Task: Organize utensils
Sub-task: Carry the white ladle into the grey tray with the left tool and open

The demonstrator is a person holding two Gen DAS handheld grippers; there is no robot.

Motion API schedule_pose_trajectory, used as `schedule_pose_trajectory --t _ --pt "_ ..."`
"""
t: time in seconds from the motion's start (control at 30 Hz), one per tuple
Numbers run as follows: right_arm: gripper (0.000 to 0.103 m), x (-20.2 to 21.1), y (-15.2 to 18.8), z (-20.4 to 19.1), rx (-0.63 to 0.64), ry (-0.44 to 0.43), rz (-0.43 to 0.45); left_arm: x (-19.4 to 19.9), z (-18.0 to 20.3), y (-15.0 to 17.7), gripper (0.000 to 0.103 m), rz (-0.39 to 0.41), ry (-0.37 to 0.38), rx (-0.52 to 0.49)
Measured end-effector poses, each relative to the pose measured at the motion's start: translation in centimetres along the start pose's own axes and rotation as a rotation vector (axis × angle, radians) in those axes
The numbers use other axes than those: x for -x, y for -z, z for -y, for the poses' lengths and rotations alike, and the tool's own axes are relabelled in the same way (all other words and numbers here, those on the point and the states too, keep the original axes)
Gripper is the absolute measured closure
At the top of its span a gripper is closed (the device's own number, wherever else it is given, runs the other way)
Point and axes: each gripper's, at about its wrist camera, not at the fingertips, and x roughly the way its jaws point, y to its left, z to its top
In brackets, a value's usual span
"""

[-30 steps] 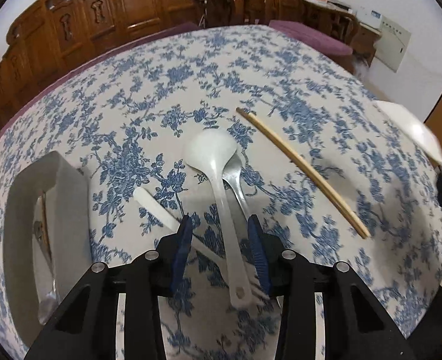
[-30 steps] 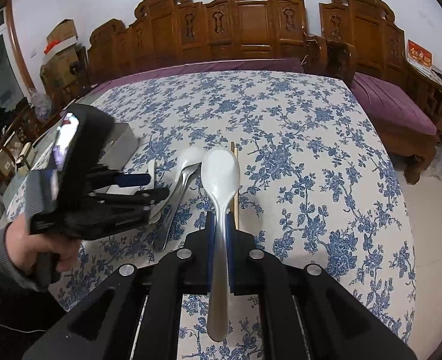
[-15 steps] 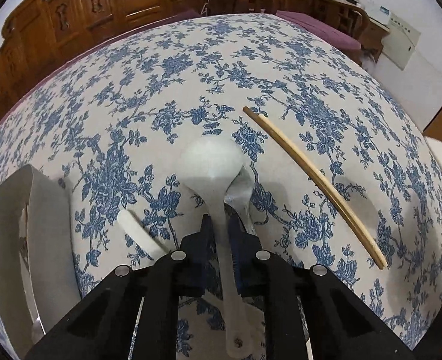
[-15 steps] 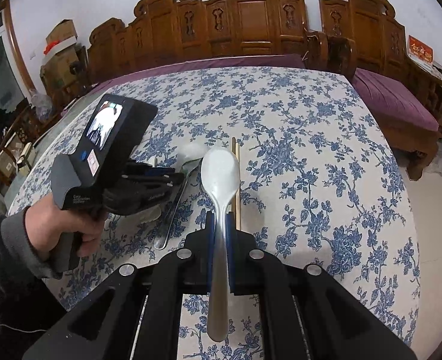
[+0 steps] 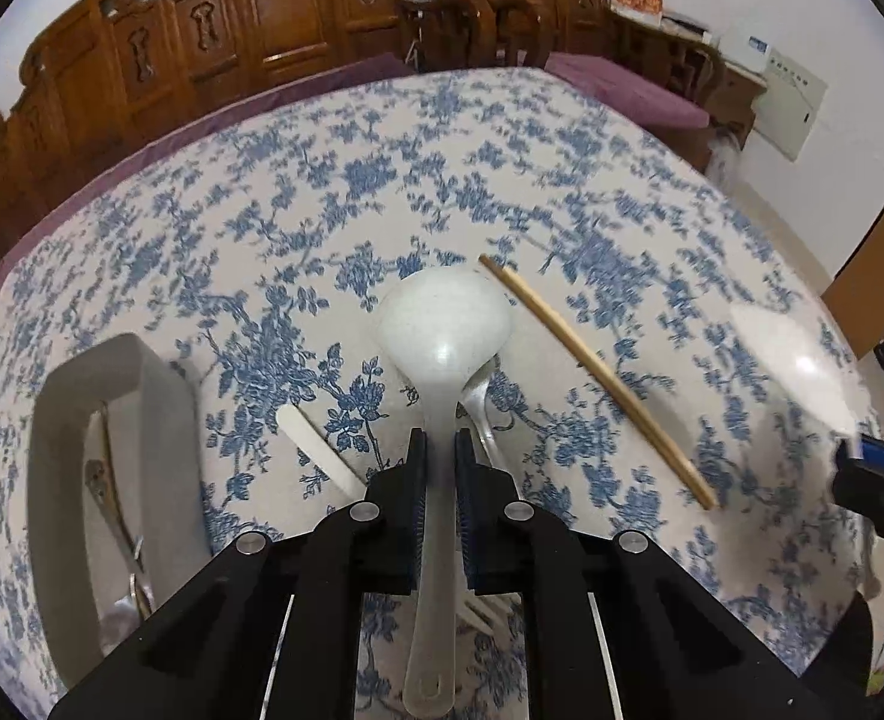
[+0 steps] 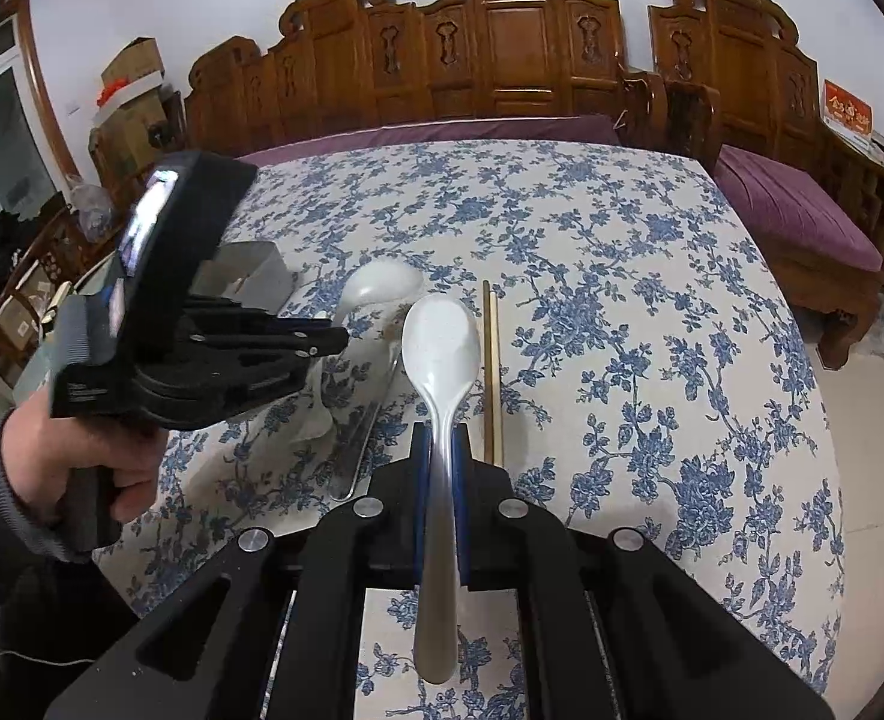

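My left gripper (image 5: 440,447) is shut on the handle of a large white ladle (image 5: 445,324) and holds it above the table. A metal spoon (image 5: 482,414) and a white flat utensil (image 5: 315,450) lie under it. A pair of wooden chopsticks (image 5: 592,372) lies to the right. My right gripper (image 6: 440,441) is shut on a white spoon (image 6: 440,348) and holds it above the table; this spoon shows blurred at the right of the left wrist view (image 5: 796,366). The left gripper also shows in the right wrist view (image 6: 321,339).
A grey utensil tray (image 5: 57,480) with metal utensils in it stands at the left, also in the right wrist view (image 6: 249,276). The blue floral tablecloth (image 6: 622,300) covers the table. Carved wooden chairs (image 6: 502,48) stand behind it.
My left gripper closed on the white ladle's handle and lifted it off the table. My right gripper kept its spoon and hardly moved.
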Motion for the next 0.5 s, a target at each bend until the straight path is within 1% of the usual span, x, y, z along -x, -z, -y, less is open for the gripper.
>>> schedule_pose_trajectory --t 0.27,0.5 --pt "0.094 0.3 -0.1 -1.0 0.004 -0.006 0.014 3.6 0.4 0.6 0.095 0.048 0.024 -0.012" --pt "0.094 0.4 -0.3 -2.2 0.005 -0.027 0.022 5.7 -0.4 1.3 0.095 0.075 0.023 -0.005"
